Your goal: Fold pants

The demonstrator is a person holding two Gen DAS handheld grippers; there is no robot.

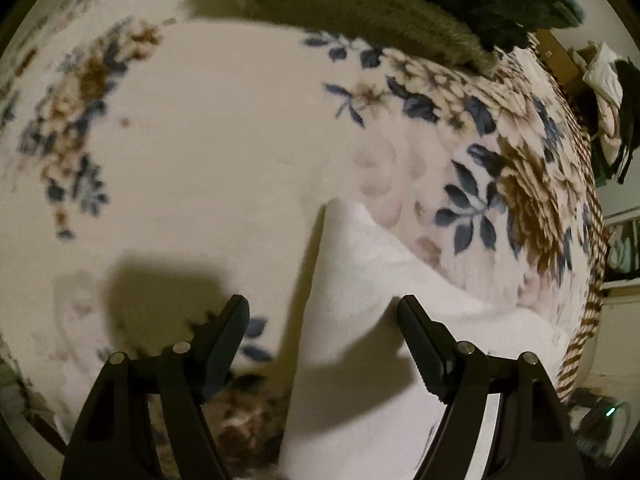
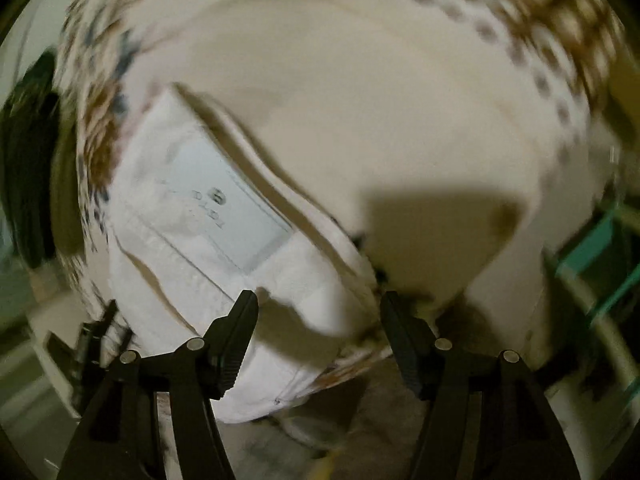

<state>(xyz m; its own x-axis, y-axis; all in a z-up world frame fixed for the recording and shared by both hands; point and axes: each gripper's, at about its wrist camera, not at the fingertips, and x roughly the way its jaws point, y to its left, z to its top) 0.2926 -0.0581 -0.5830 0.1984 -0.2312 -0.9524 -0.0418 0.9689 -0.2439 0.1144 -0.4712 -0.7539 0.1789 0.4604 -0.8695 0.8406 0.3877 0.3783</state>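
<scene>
Below both spread, empty tongs — left gripper [image 1: 322,320] and right gripper [image 2: 318,310] — lie white pants [image 2: 192,216] (label up) on a floral blanket [image 1: 192,128].

The pants [image 2: 224,248] lie on the blanket [image 1: 192,152] near its edge; a dark cloth [image 1: 360,4] lies at its far side

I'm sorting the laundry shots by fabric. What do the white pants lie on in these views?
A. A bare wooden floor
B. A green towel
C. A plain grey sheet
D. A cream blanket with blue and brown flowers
D: the white pants rest on a cream blanket printed with blue leaves and brown flowers, visible all around them.
</scene>
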